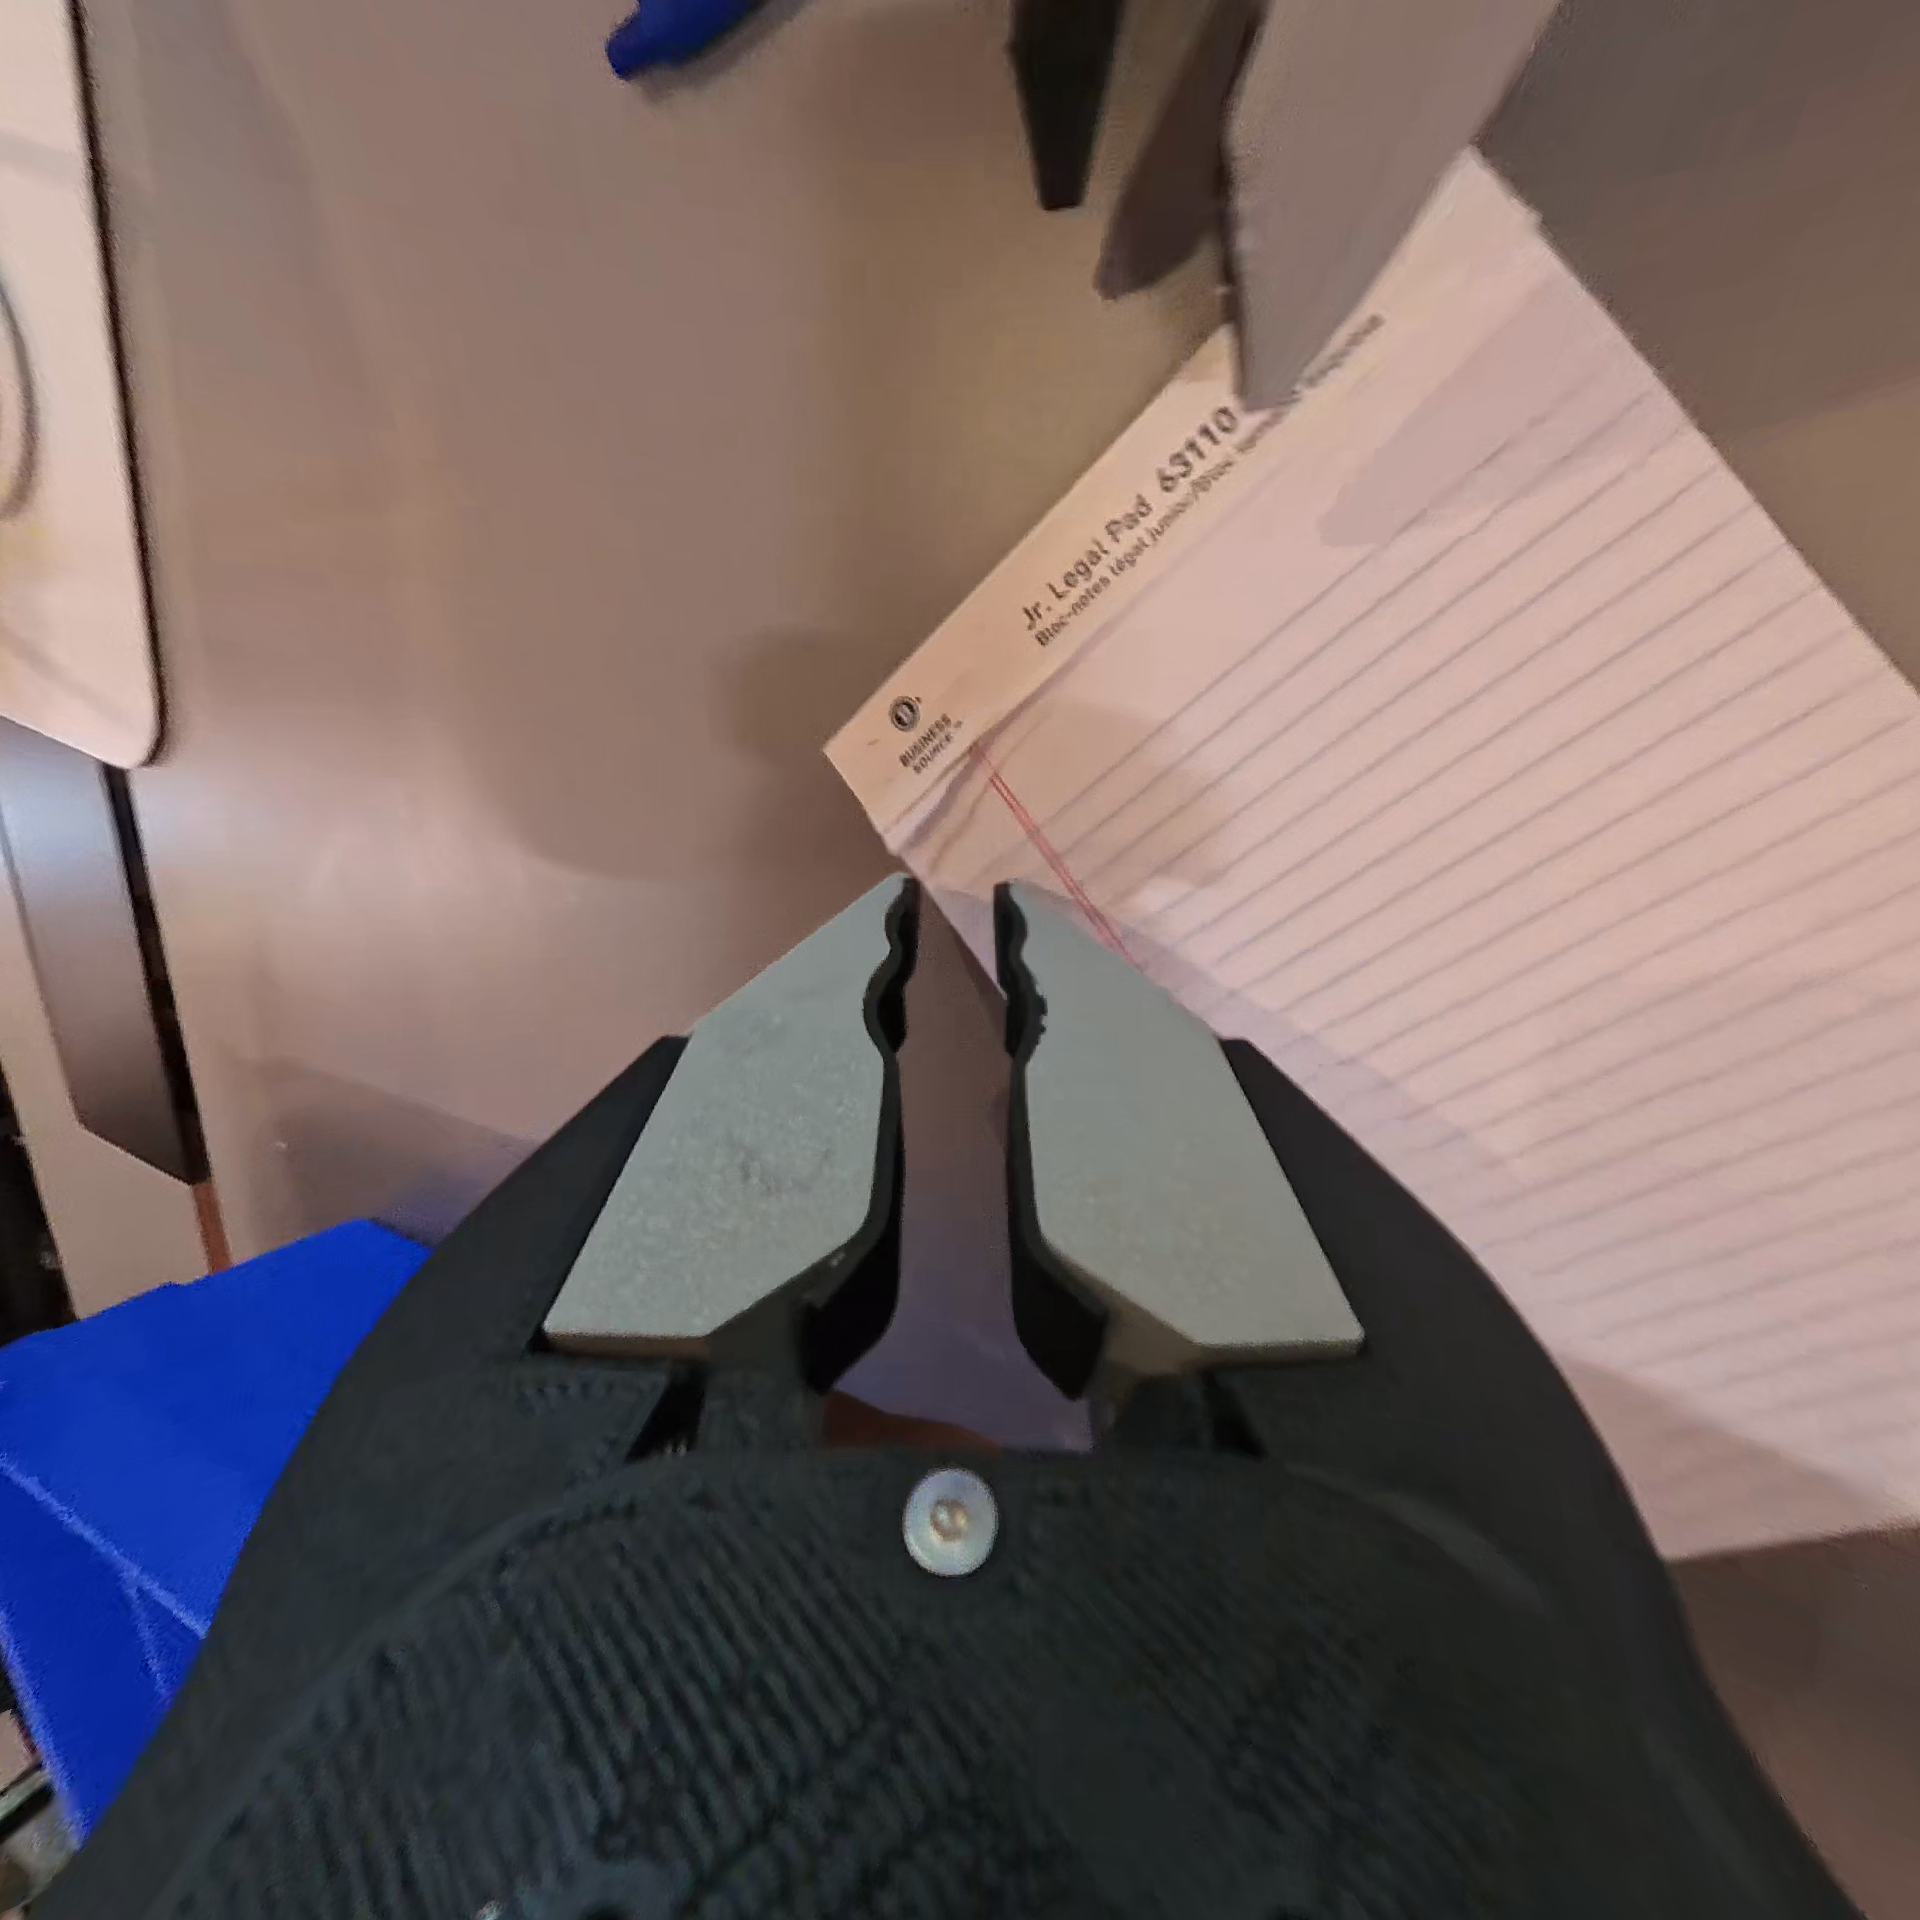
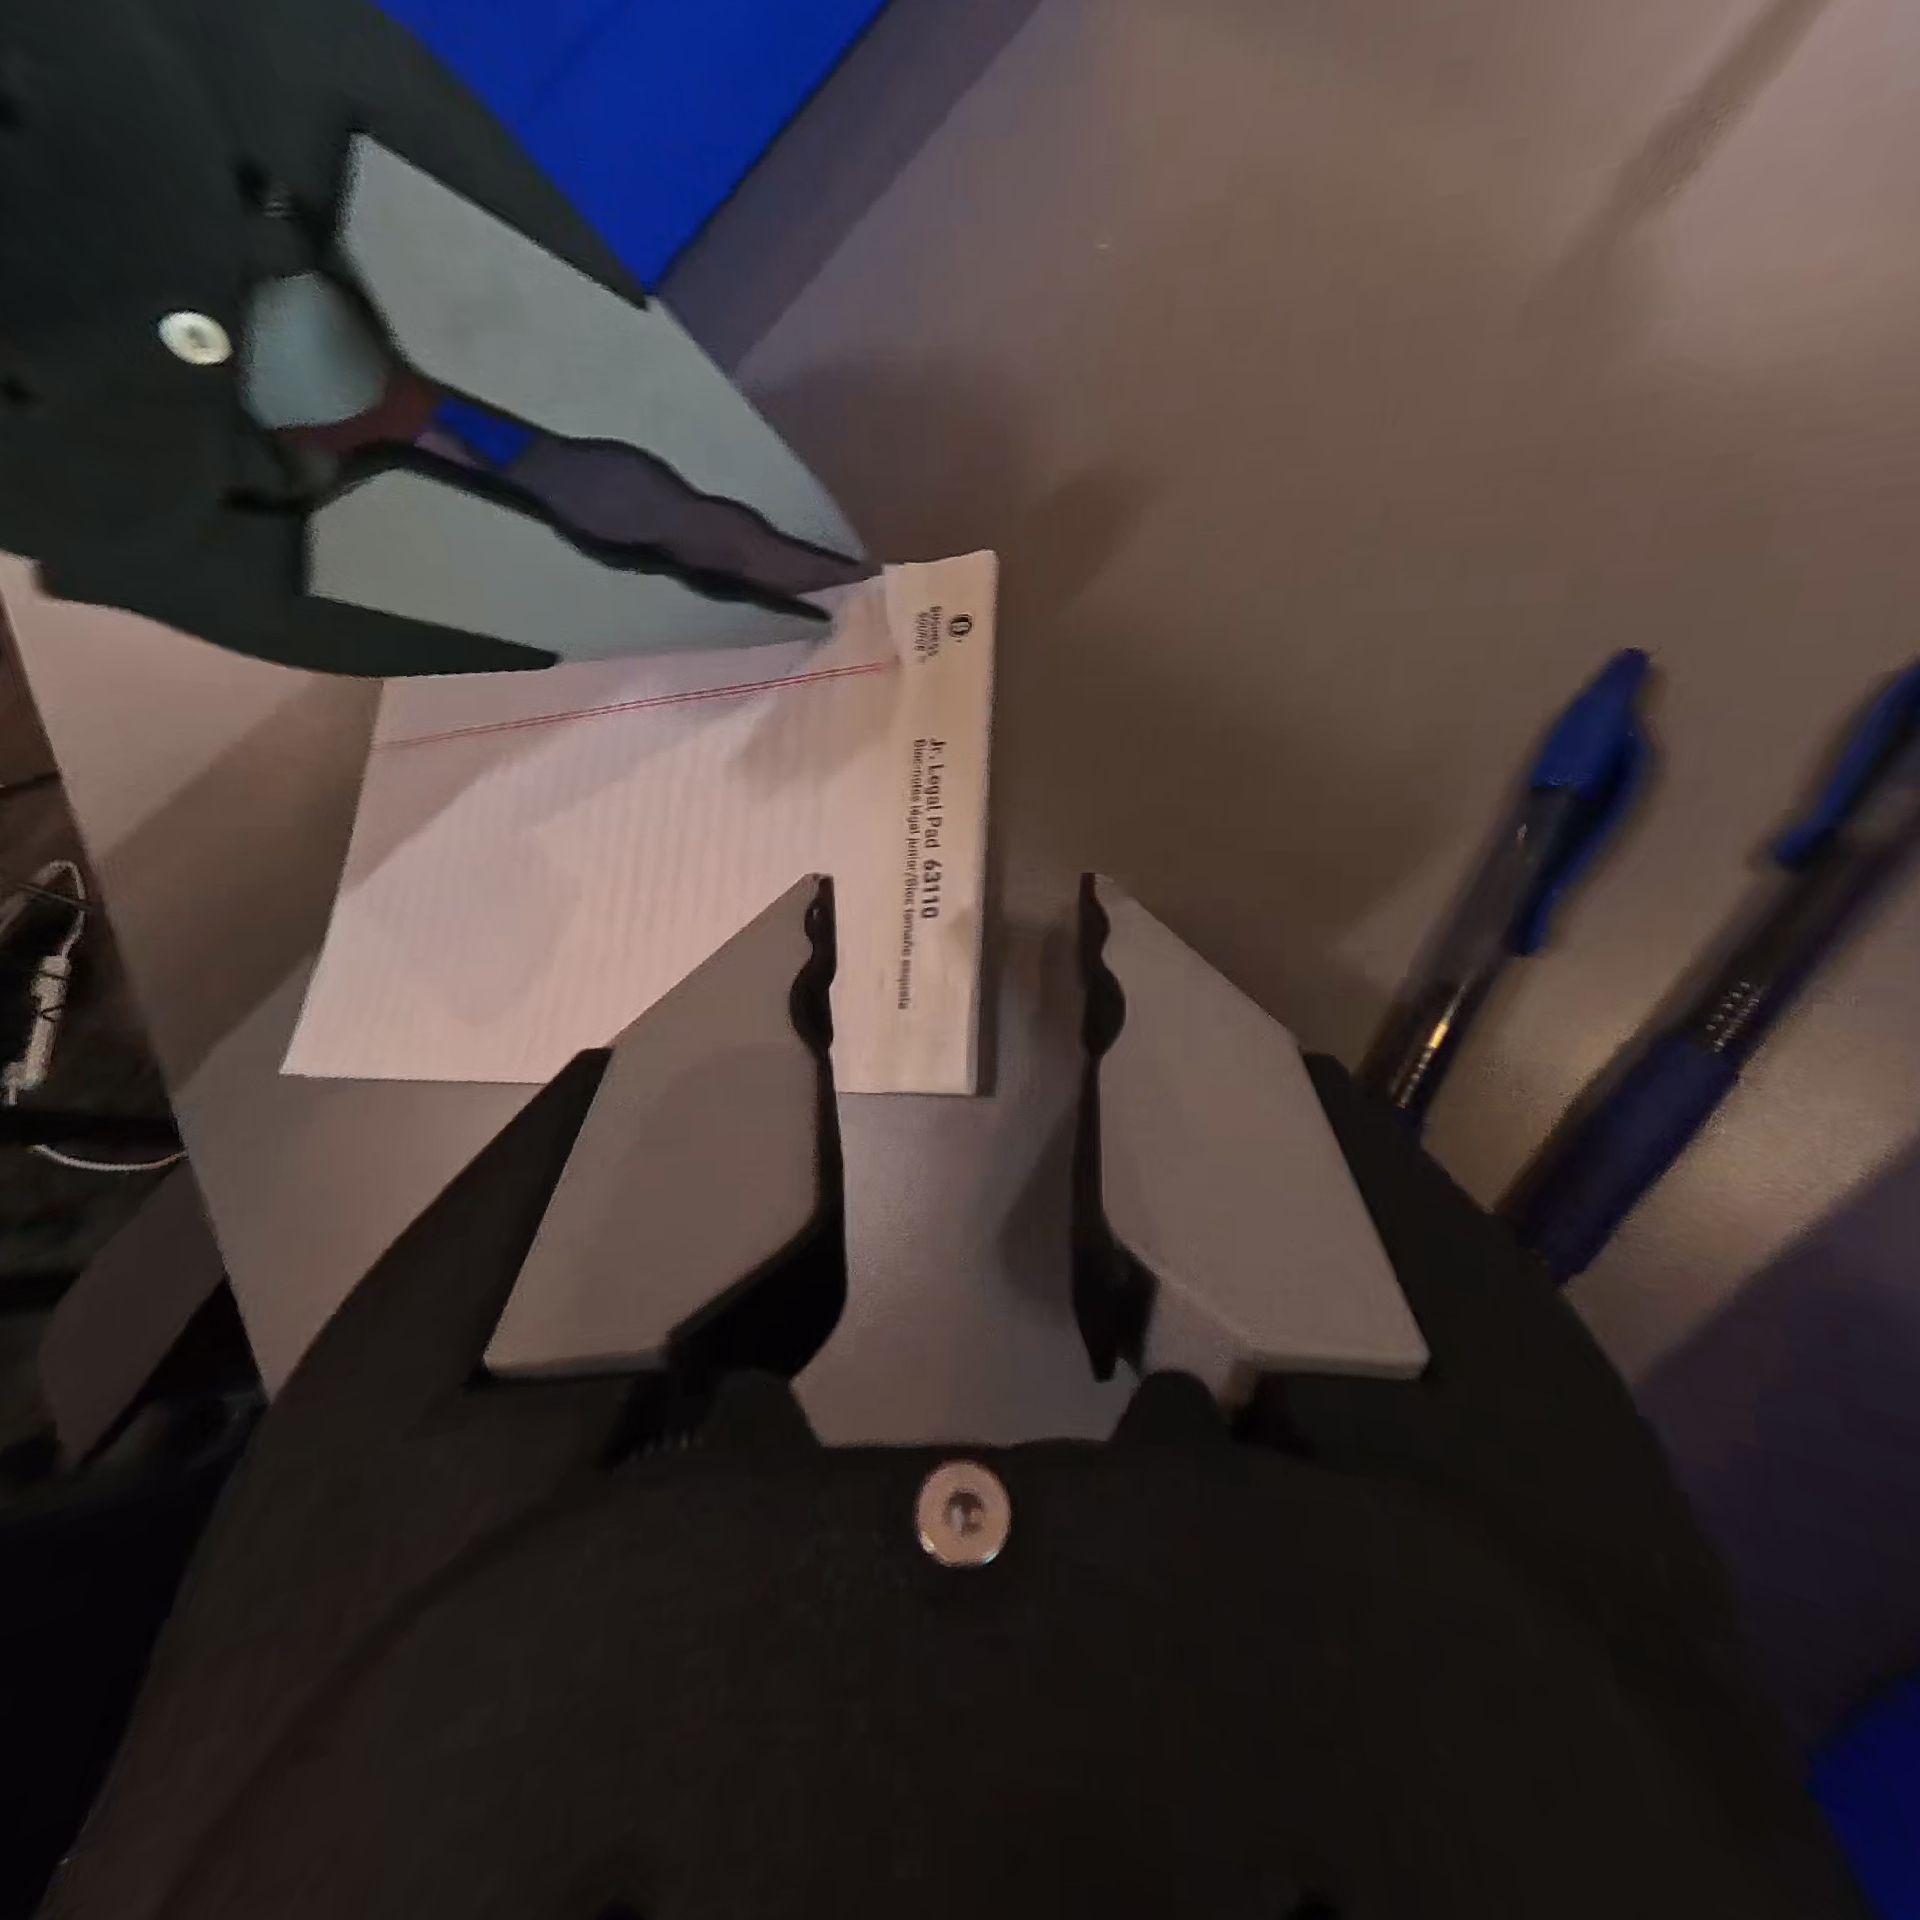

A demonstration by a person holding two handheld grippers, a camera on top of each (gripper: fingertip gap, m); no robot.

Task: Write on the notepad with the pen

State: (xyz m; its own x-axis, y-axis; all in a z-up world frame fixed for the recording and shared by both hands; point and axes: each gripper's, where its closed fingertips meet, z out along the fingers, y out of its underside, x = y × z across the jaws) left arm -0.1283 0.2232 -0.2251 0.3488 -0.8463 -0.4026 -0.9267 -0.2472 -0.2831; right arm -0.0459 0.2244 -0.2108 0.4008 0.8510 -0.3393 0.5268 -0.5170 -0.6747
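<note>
Left wrist view: hovering the left tool (image 1: 956,894), narrowly parted and empty, at the pad's (image 1: 1455,831) corner. Right wrist view: holding the right tool (image 2: 956,883) released over the pad's bound edge, leaving the nearer pen (image 2: 1538,852) just rightward on the table (image 2: 1351,416), lying roughly along the tool's line.

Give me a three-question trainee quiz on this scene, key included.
1. True or false: the right gripper already holds a pen.
2. How many blue pens lie on the table in the right wrist view?
3. Where do the left gripper tips sit relative to the notepad: A at its corner by the printed header strip, B far from it?

Key: 1 false, it is open and empty. 2 two: one pen, another pen. 3 A.
</note>
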